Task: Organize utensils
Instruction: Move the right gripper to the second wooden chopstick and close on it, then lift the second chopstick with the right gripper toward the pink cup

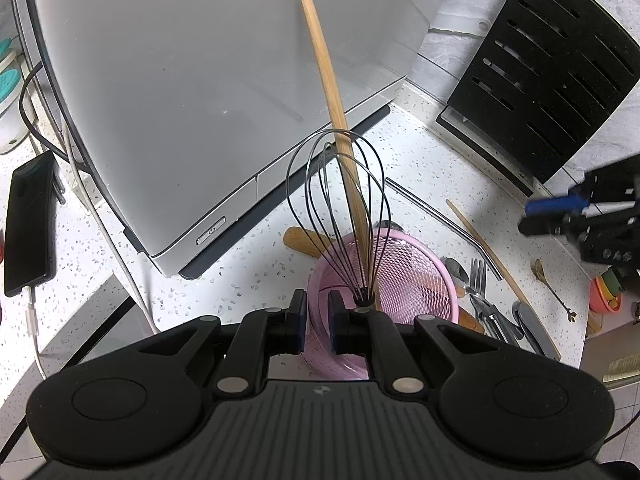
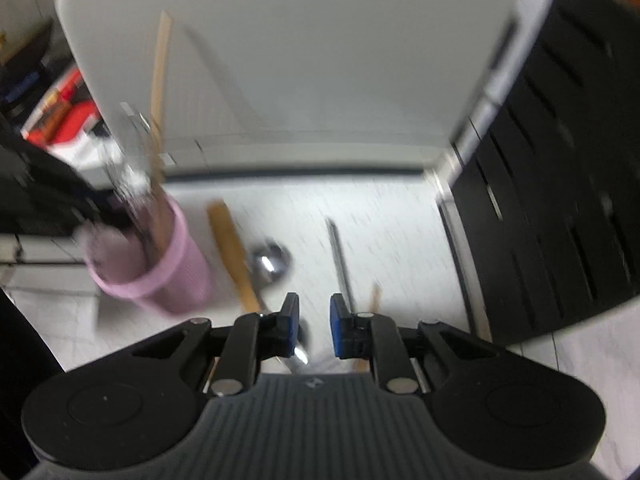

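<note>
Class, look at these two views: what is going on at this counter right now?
Utensils are being sorted into a pink mesh cup. The left gripper has its jaws clamped on the cup's rim; a whisk and wooden stick already stand inside. The right gripper, jaws apart and empty, hangs over loose cutlery.

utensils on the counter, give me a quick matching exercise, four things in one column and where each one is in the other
Things:
1. whisk
2. forks
3. phone
4. metal straw

Places:
A. lying on the counter just right of the pink mesh cup
B. standing in the pink mesh cup
C. lying between the cup and the black knife block
D. at the far left, plugged into a cable

Pairs: 1-B, 2-A, 3-D, 4-C
</note>
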Demonstrator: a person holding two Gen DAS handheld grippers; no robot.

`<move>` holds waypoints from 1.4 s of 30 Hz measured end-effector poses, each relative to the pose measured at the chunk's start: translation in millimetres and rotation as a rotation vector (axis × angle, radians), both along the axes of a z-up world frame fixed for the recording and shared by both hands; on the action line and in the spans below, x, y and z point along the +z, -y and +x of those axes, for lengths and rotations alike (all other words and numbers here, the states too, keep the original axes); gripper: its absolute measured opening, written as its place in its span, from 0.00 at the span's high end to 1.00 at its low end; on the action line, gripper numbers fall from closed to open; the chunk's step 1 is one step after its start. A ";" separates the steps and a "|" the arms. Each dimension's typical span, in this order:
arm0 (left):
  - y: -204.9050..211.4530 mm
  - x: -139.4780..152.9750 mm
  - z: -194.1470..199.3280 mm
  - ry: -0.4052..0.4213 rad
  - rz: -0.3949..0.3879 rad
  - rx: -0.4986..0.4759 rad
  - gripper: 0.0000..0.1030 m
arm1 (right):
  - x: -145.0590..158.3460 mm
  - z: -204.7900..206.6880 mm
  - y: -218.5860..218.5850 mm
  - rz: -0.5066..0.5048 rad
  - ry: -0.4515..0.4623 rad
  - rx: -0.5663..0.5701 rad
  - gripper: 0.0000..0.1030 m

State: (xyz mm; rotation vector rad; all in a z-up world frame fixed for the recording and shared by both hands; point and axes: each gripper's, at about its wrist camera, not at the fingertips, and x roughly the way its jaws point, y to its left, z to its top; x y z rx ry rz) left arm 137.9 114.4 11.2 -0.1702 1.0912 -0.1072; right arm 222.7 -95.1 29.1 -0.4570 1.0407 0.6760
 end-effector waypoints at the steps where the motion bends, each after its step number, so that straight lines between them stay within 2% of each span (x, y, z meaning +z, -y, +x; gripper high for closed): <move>1: 0.3 0.1 -0.5 0.000 0.000 -0.001 0.90 | -7.8 1.7 6.5 -0.030 -0.014 -0.006 0.86; 7: 2.7 0.1 -0.2 0.002 0.009 -0.004 0.90 | -48.2 9.7 29.0 -0.160 -0.093 -0.024 0.86; 13: 2.7 -0.8 -0.3 0.004 0.006 -0.010 0.87 | -72.2 13.1 29.7 -0.187 -0.135 -0.026 0.86; 33: 2.6 -0.5 -0.7 0.005 0.008 -0.013 0.87 | -95.0 18.0 28.7 -0.217 -0.214 0.001 0.87; 34: 2.9 -0.2 -1.2 0.005 0.009 -0.013 0.87 | -95.2 18.5 28.6 -0.216 -0.211 -0.002 0.89; 35: 3.5 -0.3 -1.4 0.006 0.011 -0.014 0.87 | -95.5 19.5 28.8 -0.215 -0.206 -0.006 0.96; 42: 3.7 -0.9 -2.0 0.005 0.007 -0.013 0.87 | -97.1 42.5 36.2 -0.211 -0.190 -0.080 0.97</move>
